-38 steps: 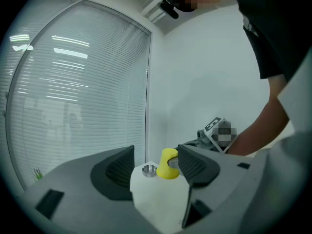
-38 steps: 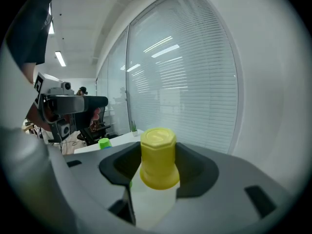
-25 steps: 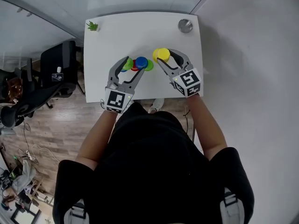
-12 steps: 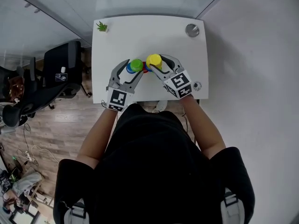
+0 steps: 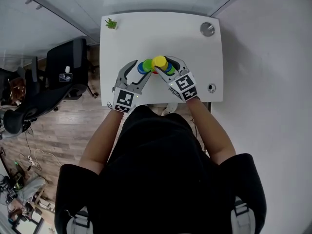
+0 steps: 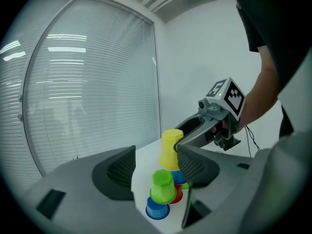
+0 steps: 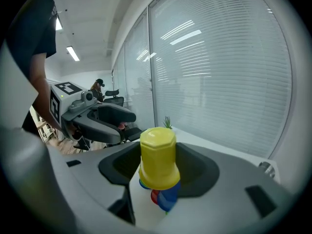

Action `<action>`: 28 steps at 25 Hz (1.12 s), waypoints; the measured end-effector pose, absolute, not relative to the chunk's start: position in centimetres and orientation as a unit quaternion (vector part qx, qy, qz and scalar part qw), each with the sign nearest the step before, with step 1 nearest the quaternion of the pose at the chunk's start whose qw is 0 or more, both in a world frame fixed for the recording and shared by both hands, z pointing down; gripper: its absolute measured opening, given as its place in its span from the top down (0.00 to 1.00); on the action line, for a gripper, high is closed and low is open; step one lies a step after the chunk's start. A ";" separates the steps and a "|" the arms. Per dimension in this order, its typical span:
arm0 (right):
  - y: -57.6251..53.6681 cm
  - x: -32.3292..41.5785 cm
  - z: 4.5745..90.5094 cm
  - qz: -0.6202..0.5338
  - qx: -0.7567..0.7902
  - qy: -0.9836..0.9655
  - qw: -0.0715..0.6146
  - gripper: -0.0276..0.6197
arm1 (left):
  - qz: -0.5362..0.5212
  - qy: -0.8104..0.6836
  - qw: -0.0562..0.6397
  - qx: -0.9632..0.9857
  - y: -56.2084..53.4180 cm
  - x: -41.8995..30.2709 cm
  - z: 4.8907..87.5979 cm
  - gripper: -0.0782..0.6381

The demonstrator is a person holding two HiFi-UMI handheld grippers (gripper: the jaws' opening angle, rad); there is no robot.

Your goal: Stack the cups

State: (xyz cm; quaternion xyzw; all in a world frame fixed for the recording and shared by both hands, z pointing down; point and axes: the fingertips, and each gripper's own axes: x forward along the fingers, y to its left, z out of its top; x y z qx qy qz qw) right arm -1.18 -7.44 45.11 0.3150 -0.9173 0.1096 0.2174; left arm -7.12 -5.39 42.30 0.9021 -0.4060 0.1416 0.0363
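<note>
Head view: my claws are close together over the table (image 5: 161, 30). My right claw (image 5: 163, 65) grasps the yellow cup (image 5: 159, 61), with my left claw (image 5: 141, 68) just beside it.

Left gripper view: my left jaws stand apart, released. A green cup (image 6: 163, 186) sits upside down on a blue cup (image 6: 157, 210), low between them and untouched.

Right gripper view: my right jaws press both sides of the yellow cup. It is just over a second blue cup (image 7: 171, 196) and a red cup (image 7: 154, 196).
</note>
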 end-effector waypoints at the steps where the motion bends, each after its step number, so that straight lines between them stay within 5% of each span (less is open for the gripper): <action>1: -7.6 -1.3 45.3 0.111 0.318 -0.916 0.217 0.61 | 0.141 -0.406 0.037 0.902 -5.5 -7.4 42.3 0.51; 17: -8.1 -1.0 47.1 0.117 0.334 -0.908 0.223 0.58 | 0.132 -0.412 0.046 0.900 -5.3 -8.6 41.7 0.52; 28: -7.4 0.1 45.8 0.126 0.326 -0.914 0.206 0.39 | 0.124 -0.420 0.043 0.898 -4.9 -8.2 40.8 0.52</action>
